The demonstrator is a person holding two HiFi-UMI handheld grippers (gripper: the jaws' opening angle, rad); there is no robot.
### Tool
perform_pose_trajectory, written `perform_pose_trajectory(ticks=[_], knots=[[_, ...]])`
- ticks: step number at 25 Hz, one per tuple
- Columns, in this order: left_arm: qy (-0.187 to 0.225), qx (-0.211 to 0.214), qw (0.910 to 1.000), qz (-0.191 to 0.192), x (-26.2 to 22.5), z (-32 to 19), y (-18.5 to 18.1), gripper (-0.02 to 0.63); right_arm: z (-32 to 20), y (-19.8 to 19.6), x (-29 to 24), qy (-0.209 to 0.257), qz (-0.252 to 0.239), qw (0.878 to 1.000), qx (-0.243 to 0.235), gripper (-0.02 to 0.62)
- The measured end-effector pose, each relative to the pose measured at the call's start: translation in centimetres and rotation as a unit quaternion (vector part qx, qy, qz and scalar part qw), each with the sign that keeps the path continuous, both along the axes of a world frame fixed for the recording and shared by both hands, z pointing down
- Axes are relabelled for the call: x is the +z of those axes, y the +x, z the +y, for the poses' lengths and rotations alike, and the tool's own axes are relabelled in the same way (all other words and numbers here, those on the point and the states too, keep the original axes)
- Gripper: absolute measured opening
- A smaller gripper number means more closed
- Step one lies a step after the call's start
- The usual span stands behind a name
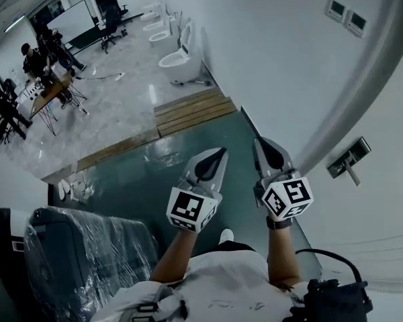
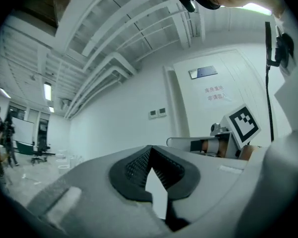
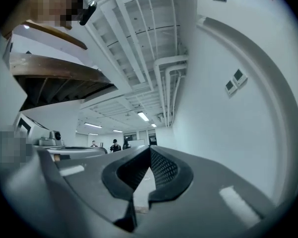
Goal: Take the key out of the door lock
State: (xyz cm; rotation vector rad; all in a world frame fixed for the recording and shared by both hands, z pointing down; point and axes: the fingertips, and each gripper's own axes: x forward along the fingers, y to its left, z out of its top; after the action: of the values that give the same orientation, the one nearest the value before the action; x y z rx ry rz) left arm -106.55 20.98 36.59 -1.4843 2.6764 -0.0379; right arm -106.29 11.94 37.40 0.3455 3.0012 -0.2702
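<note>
Left arm: the bare left forearm (image 1: 176,255) is reaching forward from the body with the wrist nearly straight; it is carrying the left hand-held gripper (image 1: 217,153) level, nose pointing away from the person over the green floor (image 1: 134,180).
Left jaws: the ribbed pads (image 2: 135,166) are pressing together at the tips; nothing is lying between them.
Right arm: the right forearm (image 1: 283,253), wearing a dark wrist strap (image 1: 279,223), is running alongside the left one; the right hand-held gripper (image 1: 260,141) is sitting just beside the left, its nose slightly further ahead and close to the white wall.
Right jaws: its pads (image 3: 164,168) are also meeting at the tips; they are pinching nothing.
Marker cubes: the left cube (image 1: 191,210) and the right cube (image 1: 287,196) are facing up toward the head camera.
Lock: the lever handle (image 1: 349,158) on its plate is sticking out of the white door panel (image 1: 383,193), to the right of the right hand-held gripper and apart from it; neither gripper is touching it.
Key: too small to make out at the plate.
Background: a row of toilets (image 1: 174,62) is standing along the wall; wooden planks (image 1: 191,109) are lying beyond the green floor; people (image 1: 37,66) are gathering round a far tabletop.
</note>
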Motion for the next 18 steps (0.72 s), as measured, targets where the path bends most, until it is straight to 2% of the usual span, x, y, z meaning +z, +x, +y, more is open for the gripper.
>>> perform_pose_trajectory(ticks=[2, 6, 10, 12, 14, 18], knots=[[0.01, 0.055, 0.9984, 0.001, -0.5, -4.2, -0.7, 0.002, -4.0, -0.3, -0.6, -0.01, -0.006, 0.999, 0.042, 0.006], [0.004, 0.126, 0.992, 0.005, 0.3, -10.6, -2.2, 0.002, -10.2, -0.8, 0.0, -0.016, -0.001, 0.994, 0.111, 0.006], [-0.003, 0.204, 0.9786, 0.023, 1.4, -17.7, -3.1, 0.002, -16.1, 0.0, 0.5, -0.011, 0.011, 0.982, 0.186, 0.006], [0.003, 0.25, 0.9679, 0.03, 1.7, -21.7, -2.9, 0.002, -19.0, 1.0, 0.4, -0.004, 0.012, 0.974, 0.228, 0.006], [0.007, 0.299, 0.9536, 0.036, 1.9, -25.4, -1.9, 0.002, -21.8, 2.6, 0.6, 0.001, 0.016, 0.962, 0.274, 0.006], [0.001, 0.389, 0.9207, 0.035, 2.6, -32.3, 0.4, 0.002, -27.5, 5.6, 1.4, -0.003, 0.024, 0.926, 0.376, 0.006]])
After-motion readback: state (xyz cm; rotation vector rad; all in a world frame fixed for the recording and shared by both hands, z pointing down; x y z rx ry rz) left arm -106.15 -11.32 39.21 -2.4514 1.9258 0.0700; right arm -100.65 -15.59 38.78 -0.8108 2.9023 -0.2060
